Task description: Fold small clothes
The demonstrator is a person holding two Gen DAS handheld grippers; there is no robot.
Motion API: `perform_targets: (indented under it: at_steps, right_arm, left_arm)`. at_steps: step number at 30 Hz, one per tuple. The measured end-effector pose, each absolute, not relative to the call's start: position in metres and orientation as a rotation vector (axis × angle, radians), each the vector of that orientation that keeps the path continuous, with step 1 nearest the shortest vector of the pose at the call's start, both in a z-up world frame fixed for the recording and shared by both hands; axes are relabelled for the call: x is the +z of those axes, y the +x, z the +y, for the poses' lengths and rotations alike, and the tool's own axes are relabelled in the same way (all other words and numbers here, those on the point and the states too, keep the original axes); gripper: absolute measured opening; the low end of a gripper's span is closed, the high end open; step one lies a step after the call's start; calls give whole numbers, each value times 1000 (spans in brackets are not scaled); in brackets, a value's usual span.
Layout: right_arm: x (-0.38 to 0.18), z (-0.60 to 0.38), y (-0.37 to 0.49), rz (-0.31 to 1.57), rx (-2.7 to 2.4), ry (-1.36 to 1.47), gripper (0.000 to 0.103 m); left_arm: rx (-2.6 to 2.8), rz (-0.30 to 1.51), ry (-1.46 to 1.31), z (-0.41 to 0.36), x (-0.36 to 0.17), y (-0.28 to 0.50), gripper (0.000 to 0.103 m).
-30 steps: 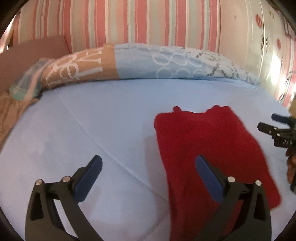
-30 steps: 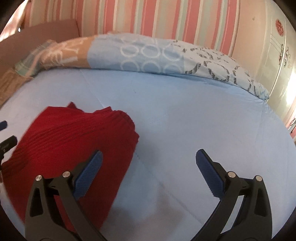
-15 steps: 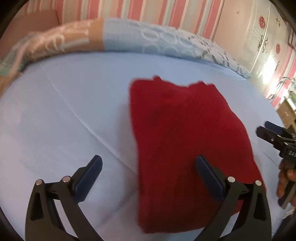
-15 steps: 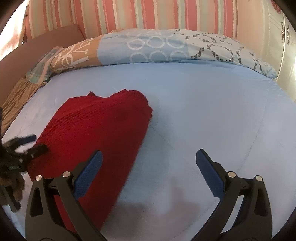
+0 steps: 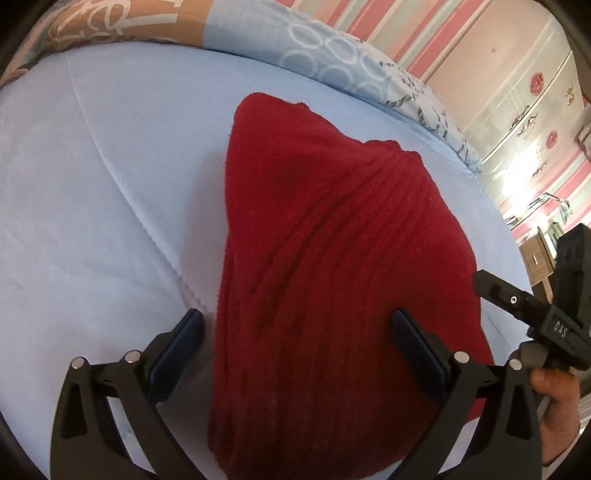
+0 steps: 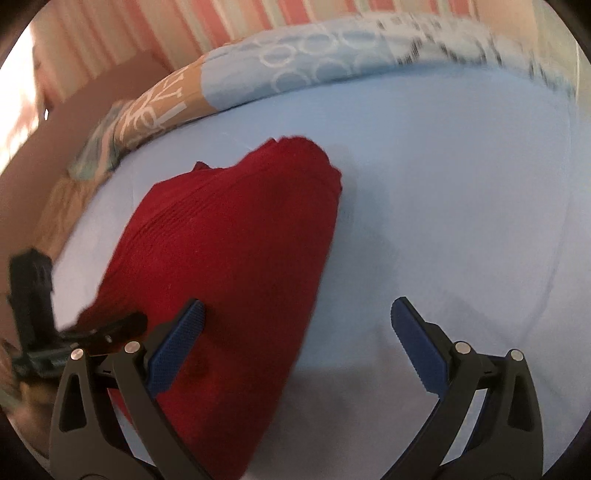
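Observation:
A folded red knitted garment (image 5: 332,258) lies flat on the light blue bedsheet (image 5: 92,203). My left gripper (image 5: 295,336) hovers open over its near end, the garment's left edge showing between the two fingers. The right gripper's black body (image 5: 546,317), held in a hand, shows at the right edge of the left wrist view. In the right wrist view the red garment (image 6: 229,266) fills the left half, and my right gripper (image 6: 295,328) is open, straddling the garment's right edge. The left gripper's tip (image 6: 110,328) pokes in at the lower left there.
A patterned blue and tan quilt (image 5: 258,48) is rolled along the far side of the bed, with a striped pink wall (image 5: 436,33) behind. A pale wardrobe (image 5: 524,96) stands at the right. Bare sheet (image 6: 461,184) stretches to the right of the garment.
Both grippers have moved in closer and lower over the red garment, which now looms larger in both views. Both stayed open. The garment itself has not shifted on the sheet.

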State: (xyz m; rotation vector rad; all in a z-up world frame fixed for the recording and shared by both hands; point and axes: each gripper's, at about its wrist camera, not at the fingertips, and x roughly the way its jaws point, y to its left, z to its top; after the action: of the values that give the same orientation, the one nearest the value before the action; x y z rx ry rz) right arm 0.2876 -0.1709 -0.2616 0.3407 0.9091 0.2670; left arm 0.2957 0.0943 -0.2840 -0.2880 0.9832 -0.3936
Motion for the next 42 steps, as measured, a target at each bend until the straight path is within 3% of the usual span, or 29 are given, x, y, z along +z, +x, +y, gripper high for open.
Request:
perform_targets:
  at_steps: [5, 11, 12, 13, 19, 24, 32, 42]
  right_arm:
    - [-277, -175, 294, 984, 342, 526, 100]
    - [-287, -159, 298, 1046, 407, 539, 97]
    - [-287, -155, 298, 1046, 423, 525, 84]
    - [-287, -153, 298, 1053, 430, 534, 77]
    - [-273, -152, 291, 997, 422, 469, 47]
    - [-256, -145, 284, 916, 411, 396, 38]
    - [-220, -171, 255, 780, 414, 342, 36]
    - [-160, -291, 175, 644, 364, 278, 36]
  left_arm:
    - [-444, 993, -349, 97, -285, 296, 85]
    - [-468, 980, -373, 97, -285, 294, 70]
    - [-469, 977, -366, 97, -284, 294, 66]
    - [-470, 973, -359, 96, -283, 293, 61]
    - [-488, 945, -351, 95, -276, 293, 46]
    - [-493, 907, -352, 89, -263, 288, 41]
    - [-520, 819, -303, 53, -221, 263, 40]
    - [-597, 733, -237, -72, -161, 203, 41]
